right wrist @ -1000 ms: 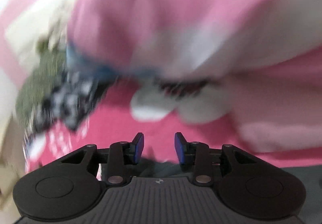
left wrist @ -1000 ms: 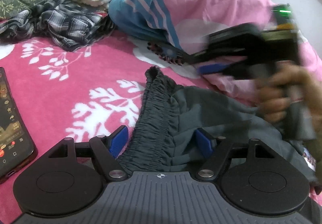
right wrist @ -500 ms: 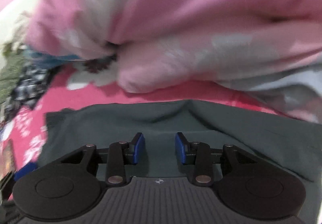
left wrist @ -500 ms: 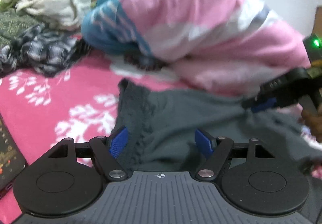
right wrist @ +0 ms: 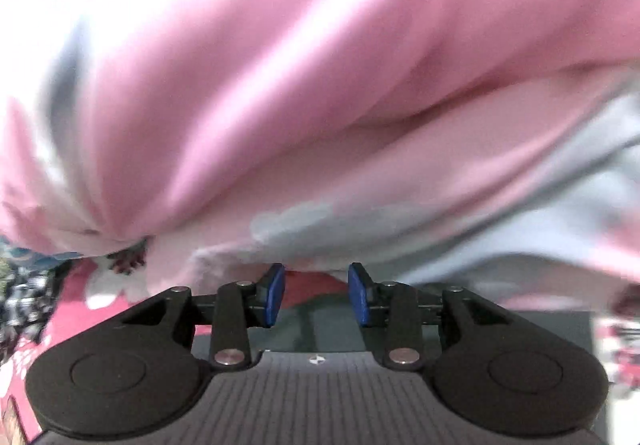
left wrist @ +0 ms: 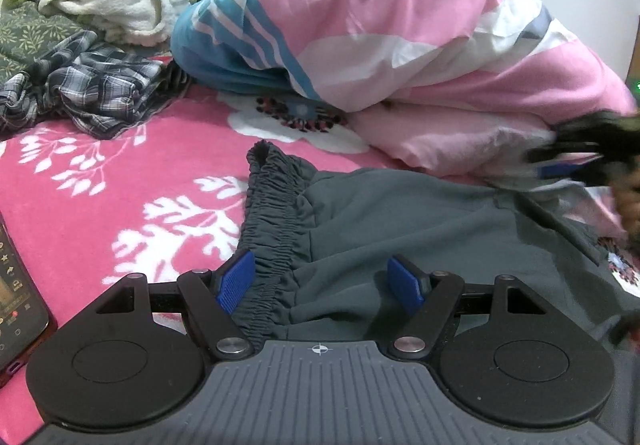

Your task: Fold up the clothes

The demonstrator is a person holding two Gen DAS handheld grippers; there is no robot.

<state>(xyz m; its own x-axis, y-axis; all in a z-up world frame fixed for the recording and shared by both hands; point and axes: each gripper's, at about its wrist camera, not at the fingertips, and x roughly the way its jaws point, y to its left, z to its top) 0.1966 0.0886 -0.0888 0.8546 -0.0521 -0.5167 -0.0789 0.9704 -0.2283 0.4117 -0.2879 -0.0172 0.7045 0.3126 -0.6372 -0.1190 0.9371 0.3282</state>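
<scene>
The left gripper (left wrist: 320,281) has its fingers spread wide, straddling the gathered waistband end of the grey trousers (left wrist: 420,221), cloth between them but not pinched. From there the trousers run long across the pink bed (left wrist: 120,165) toward the right gripper (left wrist: 568,165), blurred at the far leg end beside the quilt (left wrist: 400,45). Its fingers stand parted too, holding nothing, just above grey cloth.

No readable text anywhere. Phone (left wrist: 16,297) screen at left edge shows small icons only, too small and blurred to read.
</scene>
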